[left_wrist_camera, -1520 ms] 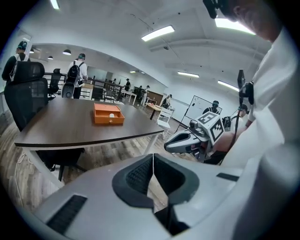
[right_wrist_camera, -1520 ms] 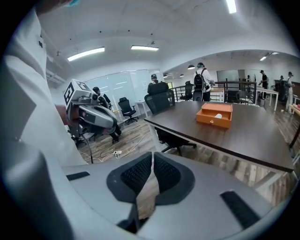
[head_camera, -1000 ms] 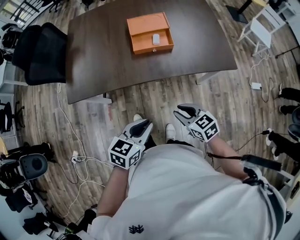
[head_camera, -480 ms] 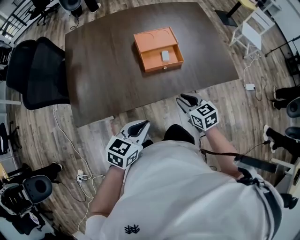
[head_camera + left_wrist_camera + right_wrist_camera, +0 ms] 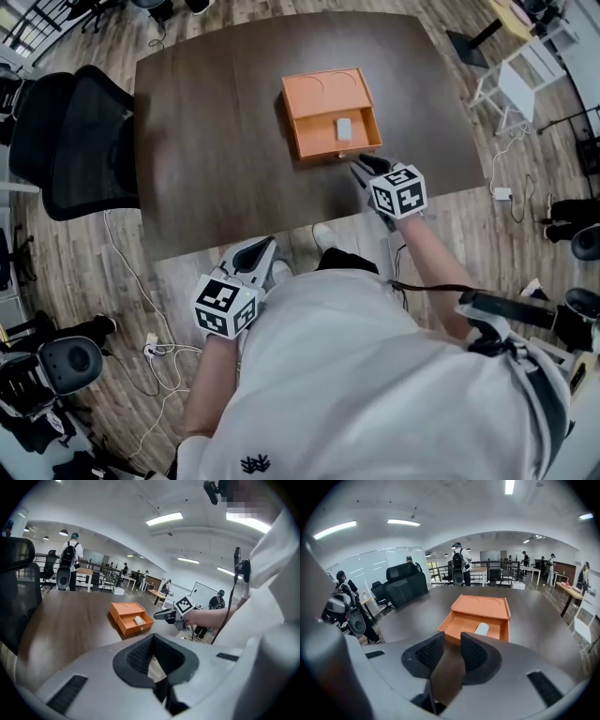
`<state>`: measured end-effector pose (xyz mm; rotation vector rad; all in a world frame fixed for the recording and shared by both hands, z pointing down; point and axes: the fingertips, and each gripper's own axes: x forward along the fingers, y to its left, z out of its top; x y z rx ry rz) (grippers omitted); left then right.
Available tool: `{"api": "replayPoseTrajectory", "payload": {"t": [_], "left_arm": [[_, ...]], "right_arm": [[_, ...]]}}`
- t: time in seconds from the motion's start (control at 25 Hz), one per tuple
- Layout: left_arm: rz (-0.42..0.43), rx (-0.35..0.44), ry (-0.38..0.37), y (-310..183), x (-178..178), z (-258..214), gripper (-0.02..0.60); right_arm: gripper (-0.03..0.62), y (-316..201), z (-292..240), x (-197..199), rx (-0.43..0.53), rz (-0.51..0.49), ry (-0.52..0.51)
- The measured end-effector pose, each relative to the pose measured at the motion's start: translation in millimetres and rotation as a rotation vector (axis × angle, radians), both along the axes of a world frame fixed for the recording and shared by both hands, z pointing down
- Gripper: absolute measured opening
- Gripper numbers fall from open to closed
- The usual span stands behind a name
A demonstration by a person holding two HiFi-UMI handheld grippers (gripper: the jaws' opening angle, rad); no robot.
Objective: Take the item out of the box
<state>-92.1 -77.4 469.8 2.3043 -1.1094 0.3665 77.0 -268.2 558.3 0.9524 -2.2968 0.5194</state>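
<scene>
Left gripper [image 5: 267,247]: held low by the person's body, off the table [image 5: 216,141], well short of the box [image 5: 323,94] and on its near-left side. Jaw tips meet and nothing is gripped; only floor shows through the hollow behind the tips

Right gripper [image 5: 360,169]: over the near table edge, just short of the box's near-right corner, aimed at the box. Jaws parted with a clear gap; only bare dark tabletop shows between the pads, so it's empty and touches neither box nor item

Box: orange, flat on the dark table. Its drawer [image 5: 314,136] stands open on the side facing the person, with a small knob on the front face. The lid beyond the drawer carries two round embossed outlines

Item [image 5: 344,128]: small white oblong with rounded ends, lying flat in the drawer, right of the drawer's centre and not touching the front wall. Its long axis runs from the drawer front toward the box's back, about in line with the right gripper's aim. Can't tell which end is the front

Black office chair [image 5: 80,141]: well left of the box, tucked against the table's left edge
</scene>
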Motion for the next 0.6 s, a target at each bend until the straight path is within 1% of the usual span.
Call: {"api": "replayPoseTrajectory", "payload": {"t": [0.12, 0.24, 0.44, 0.6], "left_arm": [[-0.037, 0.02, -0.026, -20.0, 12.5, -16.3, 0.011], [-0.079, 0.014, -0.035, -38.9, 3.8, -17.7, 0.011], [-0.133, -0.011, -0.057, -50.8, 1.6, -6.0, 0.011], [-0.171, -0.033, -0.071, -67.1, -9.1, -0.3, 0.011]], "right_arm": [[0.104, -33.0, 8.6, 8.1, -0.019, -0.022, 0.022], [0.127, -62.2, 29.4, -2.1, -0.064, -0.037, 0.048], [0.165, -90.9, 69.3, -5.4, -0.14, -0.036, 0.071], [0.181, -116.7, 88.1, -13.8, -0.173, -0.038, 0.113]]}}
